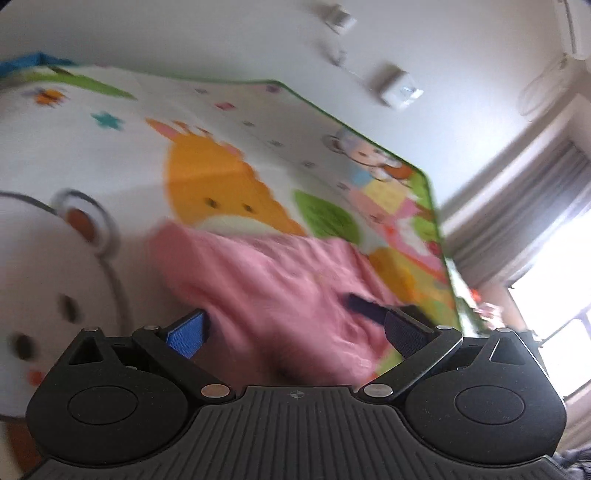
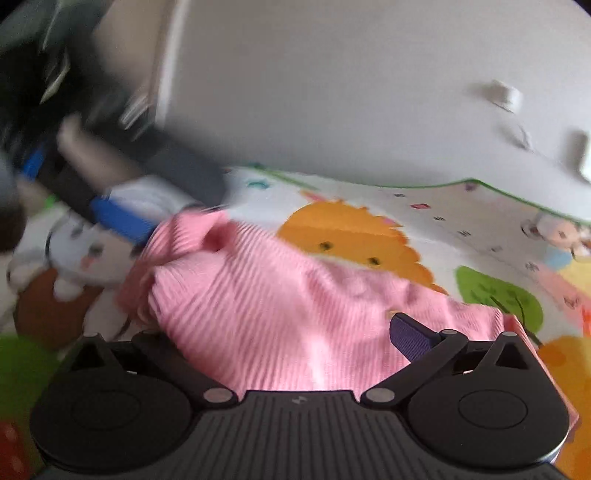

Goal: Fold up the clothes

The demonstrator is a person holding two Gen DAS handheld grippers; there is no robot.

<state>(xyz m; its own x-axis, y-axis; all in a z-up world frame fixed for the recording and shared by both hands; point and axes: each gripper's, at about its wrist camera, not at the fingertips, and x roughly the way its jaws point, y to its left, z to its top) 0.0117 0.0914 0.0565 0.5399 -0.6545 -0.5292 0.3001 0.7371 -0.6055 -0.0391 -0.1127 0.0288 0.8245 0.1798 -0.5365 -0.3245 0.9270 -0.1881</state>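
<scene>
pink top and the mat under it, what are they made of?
Pink top: looks like soft ribbed knit, matte; fine parallel ribs and loose bunching show in the right wrist view. Mat: probably foam or vinyl play mat, smooth with a slight sheen, printed cartoons, green bound edge; blur leaves it open.

Setting: we read this as a home, prob. a bedroom or child's room. Evidence: cartoon-print play mat [image 1: 229, 122] w/ green edging spread ahead of the left tongs, showing an orange lion, a white bear and a green leaf. Plain white wall [image 1: 221, 33] beyond the mat; wall sockets or small boxes [image 1: 400, 90] w/ a cord on it, blurred. Grey curtain [image 1: 524, 206] and a bright window [image 1: 554, 295] to the right of the left tongs; what looks like an AC unit [image 1: 574, 29] at upper right. Same mat [image 2: 461, 218] ahead of the right tongs; clutter to their upper left too blurred to ID.
</scene>
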